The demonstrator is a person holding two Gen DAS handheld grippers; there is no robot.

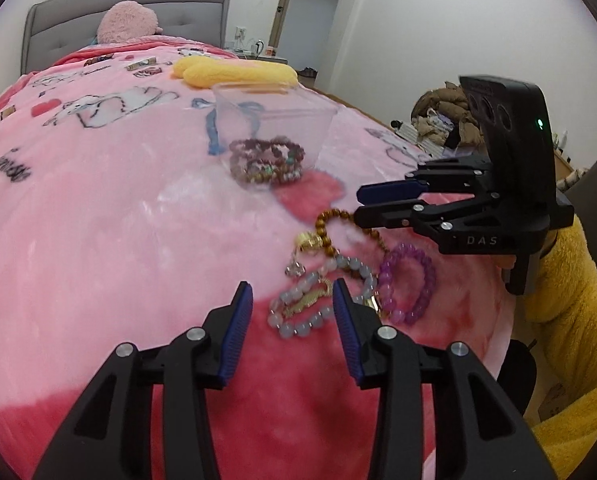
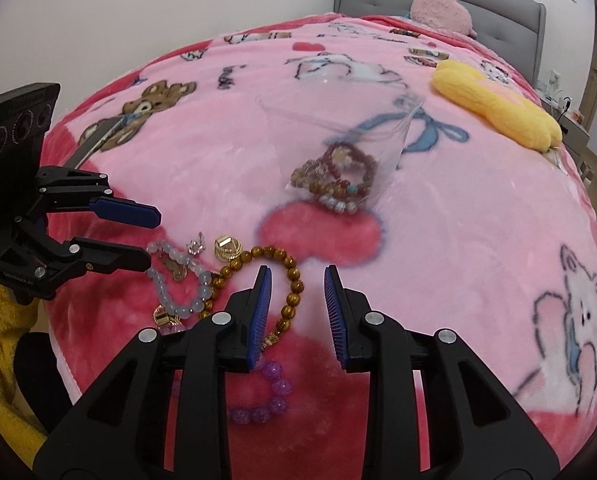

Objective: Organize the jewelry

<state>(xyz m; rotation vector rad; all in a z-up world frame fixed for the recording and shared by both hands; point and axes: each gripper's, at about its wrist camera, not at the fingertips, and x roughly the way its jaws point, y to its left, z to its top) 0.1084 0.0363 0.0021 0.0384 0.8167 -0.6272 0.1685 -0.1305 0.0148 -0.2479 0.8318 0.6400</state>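
Your left gripper (image 1: pixel 293 312) hovers jaws apart, empty, over the pale grey bead bracelet (image 1: pixel 318 300). Your right gripper (image 2: pixel 298 300) is also parted and holds nothing, straddling the brown bead bracelet (image 2: pixel 286 280). Loose on the pink blanket (image 1: pixel 118 208): three bracelets – grey, brown, purple (image 1: pixel 408 282) – plus small gold pieces, touching in one heap. Only the right view shows the purple bracelet's underside arc beneath the gripper; only the left view shows the whole purple ring. Farther off, a clear plastic container (image 1: pixel 274 120) stands upright, several bead bracelets (image 1: pixel 268 160) stacked inside. Beyond lies one yellow plush (image 2: pixel 498 108).
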